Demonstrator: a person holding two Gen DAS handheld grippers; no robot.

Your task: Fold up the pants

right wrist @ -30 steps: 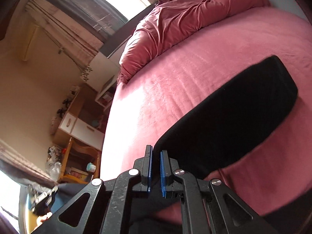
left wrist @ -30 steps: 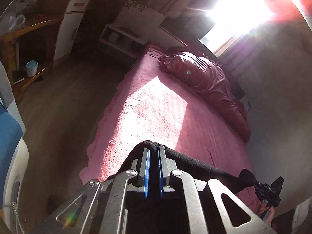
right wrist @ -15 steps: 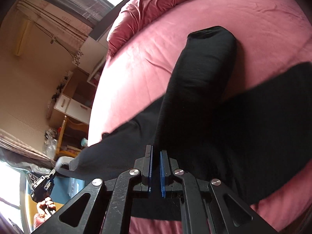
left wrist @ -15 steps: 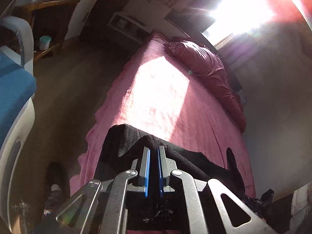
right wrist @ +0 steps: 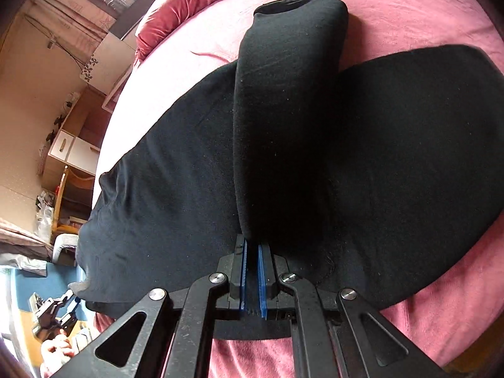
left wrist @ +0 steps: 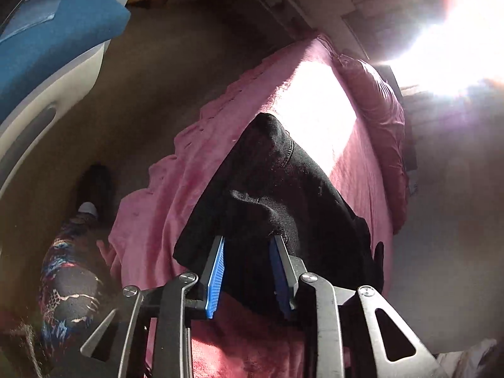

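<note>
Black pants (right wrist: 393, 145) lie spread on the pink bed (right wrist: 409, 9). One leg (right wrist: 283, 94) is folded over and runs from my right gripper (right wrist: 253, 252) towards the far side. My right gripper is shut on this leg's fabric. In the left wrist view the pants (left wrist: 283, 182) lie at the near corner of the bed (left wrist: 176, 208). My left gripper (left wrist: 249, 242) is open, its blue pads either side of a bunched edge of the pants, which rests between them. The left gripper also shows in the right wrist view (right wrist: 53, 315), low at the left.
A crumpled pink duvet (left wrist: 378, 116) lies along the far side of the bed. A blue and white chair (left wrist: 47, 47) stands to the left over the brown floor. The person's patterned leg (left wrist: 69, 271) stands beside the bed. Shelves and a desk (right wrist: 69, 157) line the wall.
My left gripper has opened and let go of the pants, which have dropped onto the bed. My right gripper has come lower, still shut on the folded leg.
</note>
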